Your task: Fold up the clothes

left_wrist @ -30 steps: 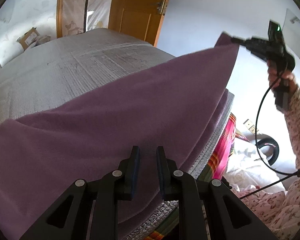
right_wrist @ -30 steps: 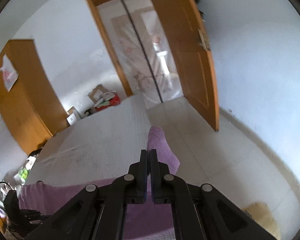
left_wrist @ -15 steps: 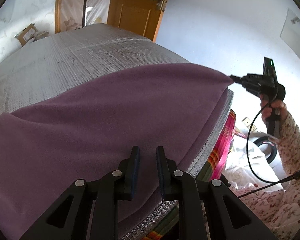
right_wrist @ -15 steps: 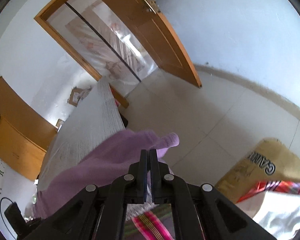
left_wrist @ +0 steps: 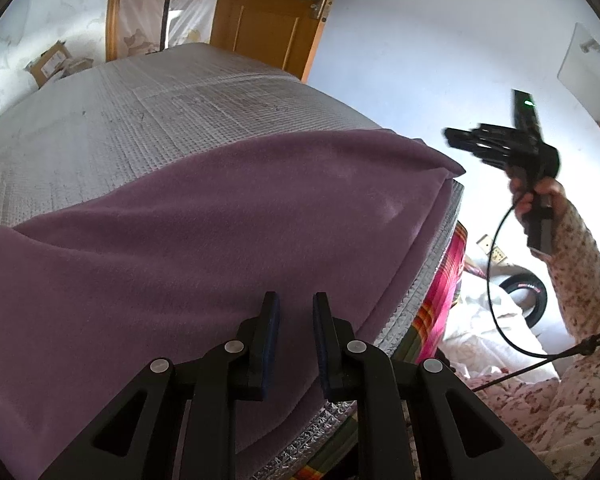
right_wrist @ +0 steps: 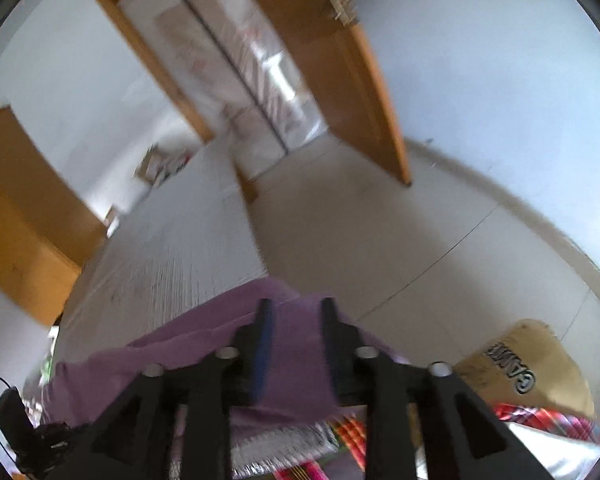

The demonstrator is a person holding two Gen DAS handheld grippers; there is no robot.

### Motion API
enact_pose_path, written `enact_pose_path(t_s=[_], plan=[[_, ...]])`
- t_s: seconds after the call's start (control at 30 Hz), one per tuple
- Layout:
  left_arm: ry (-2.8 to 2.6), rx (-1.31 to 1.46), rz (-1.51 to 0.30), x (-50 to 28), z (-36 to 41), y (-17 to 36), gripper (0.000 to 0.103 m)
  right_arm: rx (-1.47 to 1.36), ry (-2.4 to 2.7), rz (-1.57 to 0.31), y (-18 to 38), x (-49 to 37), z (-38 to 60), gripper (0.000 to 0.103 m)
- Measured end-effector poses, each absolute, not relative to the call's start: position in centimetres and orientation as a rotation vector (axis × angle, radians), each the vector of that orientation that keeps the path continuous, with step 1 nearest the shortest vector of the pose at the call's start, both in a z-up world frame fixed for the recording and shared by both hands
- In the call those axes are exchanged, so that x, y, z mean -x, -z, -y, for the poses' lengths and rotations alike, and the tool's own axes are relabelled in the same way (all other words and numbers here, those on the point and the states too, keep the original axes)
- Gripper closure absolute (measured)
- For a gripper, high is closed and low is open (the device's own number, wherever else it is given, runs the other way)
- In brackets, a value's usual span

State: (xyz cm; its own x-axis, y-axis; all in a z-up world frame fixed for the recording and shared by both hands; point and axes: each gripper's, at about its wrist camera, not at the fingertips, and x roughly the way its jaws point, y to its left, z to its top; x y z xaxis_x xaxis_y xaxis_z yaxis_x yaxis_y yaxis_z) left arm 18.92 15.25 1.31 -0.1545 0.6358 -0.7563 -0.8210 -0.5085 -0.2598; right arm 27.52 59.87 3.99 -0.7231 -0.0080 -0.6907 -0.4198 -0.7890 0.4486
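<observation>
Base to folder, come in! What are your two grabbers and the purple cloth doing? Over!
Right gripper jaws just opened, cloth corner let go. Left gripper jaws apart, gripping nothing. Purple cloth flat on mattress. Nothing blocking.

Right hand-held gripper above the corner of the purple fleece cloth

The black right hand-held gripper [right_wrist: 294, 316], its jaws just opened and parted with blue pads, hangs over the purple fleece cloth [right_wrist: 220, 344], which shows between the fingers untouched by them. The cloth lies across the near end of the bed with its grey quilted cover [right_wrist: 172, 256]. Beyond the bed stands an open orange wooden door [right_wrist: 356, 80]. Right of the bed, on the pale tiled floor [right_wrist: 420, 248], sits a tan printed sack [right_wrist: 524, 368]. The picture is blurred.
</observation>
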Motion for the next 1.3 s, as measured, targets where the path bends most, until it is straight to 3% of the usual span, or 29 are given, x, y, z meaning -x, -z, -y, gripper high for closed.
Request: enact_pose_path(t_s=[0.2,0.23,0.27,0.37,0.6,0.87,1.0,1.13,1.3], plan=[[-1.819,1.061,-0.241,-18.7,-15.2,-1.3,0.086,1.171,-2.551,-1.001,-1.4,-24.3,-59.8,0.072],[-1.816,1.061,-0.237,-18.6,-15.1,-1.3,0.086,1.171,-2.547,-0.984,-1.4,-24.2,-59.6,0.08],[-1.814,1.06,-0.234,-18.5,-15.0,-1.3,0.086,1.16,-2.545,-0.958,-1.6,-24.2,-59.5,0.094],[-1.808,1.063,-0.223,-18.2,-15.1,-1.2,0.086,1.144,-2.555,-0.898,-2.3,-24.1,-59.3,0.101],[-1.797,1.06,-0.207,-18.0,-14.9,-1.0,0.086,0.982,-2.558,-0.787,-4.9,-24.3,-59.7,0.101],[-1.791,1.063,-0.187,-18.0,-14.6,-1.0,0.086,1.097,-2.401,-0.696,-2.6,-21.1,-59.3,0.099],[-1.816,1.039,-0.187,-18.0,-13.8,-1.4,0.085,1.064,-2.419,-0.618,-4.2,-20.9,-57.9,0.098],[-1.887,1.009,-0.134,-17.0,-11.7,-2.3,0.085,1.041,-2.625,-0.503,-6.9,-19.0,-53.5,0.093],[-2.0,1.014,-0.024,-14.7,-8.0,-3.3,0.085,1.257,-2.937,-0.404,-7.4,-13.7,-45.1,0.081]])
